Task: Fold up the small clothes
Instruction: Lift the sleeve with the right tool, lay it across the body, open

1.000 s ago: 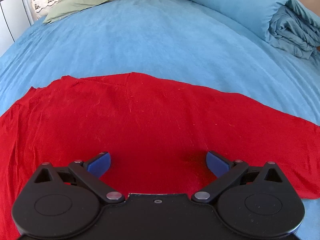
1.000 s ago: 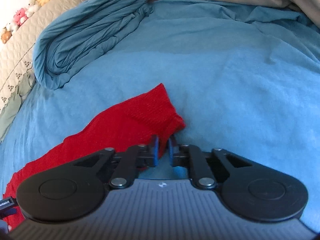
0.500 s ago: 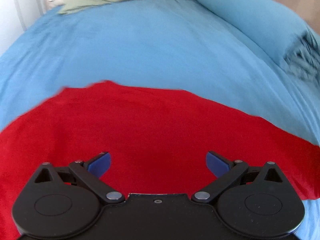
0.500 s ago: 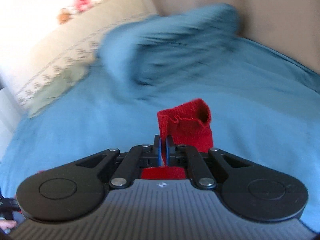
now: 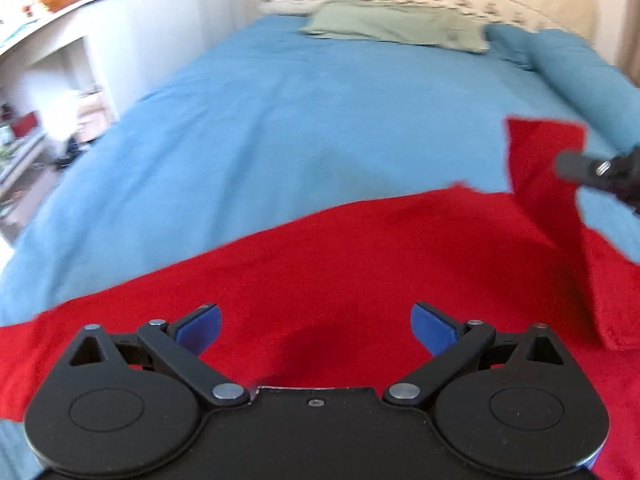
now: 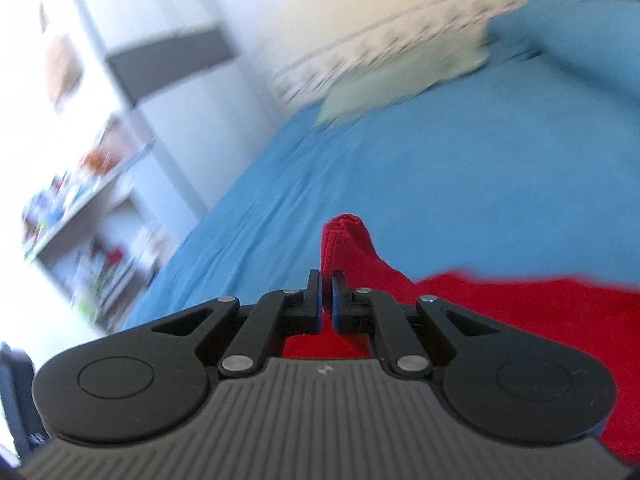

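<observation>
From the left wrist camera, the left gripper (image 5: 314,326) hangs low over the body of a red knitted garment (image 5: 340,264) that lies spread flat on the blue bedsheet (image 5: 280,120); its blue-padded fingers (image 5: 198,328) stand wide apart with nothing between them, and whether they touch the cloth cannot be told. That placement looks meant to steady the middle of the garment, or to wait there, while the other side is brought over. At the right edge of this view a sleeve (image 5: 548,160) of the garment is lifted clear of the sheet and hangs as a slanted flap down to the garment's body, with part of the right gripper (image 5: 600,170) just beside its top; lifting the sleeve by its end lets it swing across as one piece. A pale green pillow (image 5: 396,28) lies well apart at the head of the bed, and a rolled blue duvet (image 5: 580,68) runs along the far right side. From the right wrist camera, which is blurred and tilted, the right gripper (image 6: 327,300) has its jaws pressed nearly together on the red cloth, and the ribbed cuff (image 6: 346,240) stands up just past the fingertips, the rest of the garment trailing away to the right. White shelves (image 6: 88,200) show beyond the bed's edge. In my judgement the sleeve fold is only starting.
</observation>
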`<state>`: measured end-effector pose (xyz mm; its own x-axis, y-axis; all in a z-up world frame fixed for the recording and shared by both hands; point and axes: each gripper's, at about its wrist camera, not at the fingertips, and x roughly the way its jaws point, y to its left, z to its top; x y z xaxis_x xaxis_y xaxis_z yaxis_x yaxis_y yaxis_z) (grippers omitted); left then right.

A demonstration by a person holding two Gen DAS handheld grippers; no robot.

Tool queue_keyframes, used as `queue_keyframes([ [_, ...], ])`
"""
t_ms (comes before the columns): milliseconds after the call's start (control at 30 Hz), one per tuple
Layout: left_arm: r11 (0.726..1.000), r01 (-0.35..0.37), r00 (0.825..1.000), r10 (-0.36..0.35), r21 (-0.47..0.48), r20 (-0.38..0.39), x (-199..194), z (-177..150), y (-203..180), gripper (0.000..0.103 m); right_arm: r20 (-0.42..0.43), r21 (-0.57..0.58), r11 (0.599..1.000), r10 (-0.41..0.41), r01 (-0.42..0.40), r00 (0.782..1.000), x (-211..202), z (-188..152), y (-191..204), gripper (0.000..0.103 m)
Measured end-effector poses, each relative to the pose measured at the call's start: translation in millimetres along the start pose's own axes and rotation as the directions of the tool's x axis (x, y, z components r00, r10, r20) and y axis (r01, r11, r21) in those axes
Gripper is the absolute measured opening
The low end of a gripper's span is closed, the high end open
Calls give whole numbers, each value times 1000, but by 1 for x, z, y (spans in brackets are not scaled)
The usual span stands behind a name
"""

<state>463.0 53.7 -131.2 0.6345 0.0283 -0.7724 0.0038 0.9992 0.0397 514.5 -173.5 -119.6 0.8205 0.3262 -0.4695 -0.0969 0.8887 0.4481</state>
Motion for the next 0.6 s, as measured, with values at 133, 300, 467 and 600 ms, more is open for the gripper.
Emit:
queue_keyframes([
  [133,999,-1,1000,0,-40,-24,9,-14,36,102,-138,-40,999,29,-35,990,55,-48,38,20],
  [300,990,90,995,-94,-106,-36,12,-22,53,102,-221,-79,997,-2,-16,975,85,-94,59,20],
  [467,985,129,991,-133,-117,-27,13,-22,53,102,-250,-113,993,-16,-12,968,90,-105,58,36],
  [600,971,193,981,-196,-140,-9,16,-18,49,102,-175,-146,989,-31,5,984,66,-106,58,92],
])
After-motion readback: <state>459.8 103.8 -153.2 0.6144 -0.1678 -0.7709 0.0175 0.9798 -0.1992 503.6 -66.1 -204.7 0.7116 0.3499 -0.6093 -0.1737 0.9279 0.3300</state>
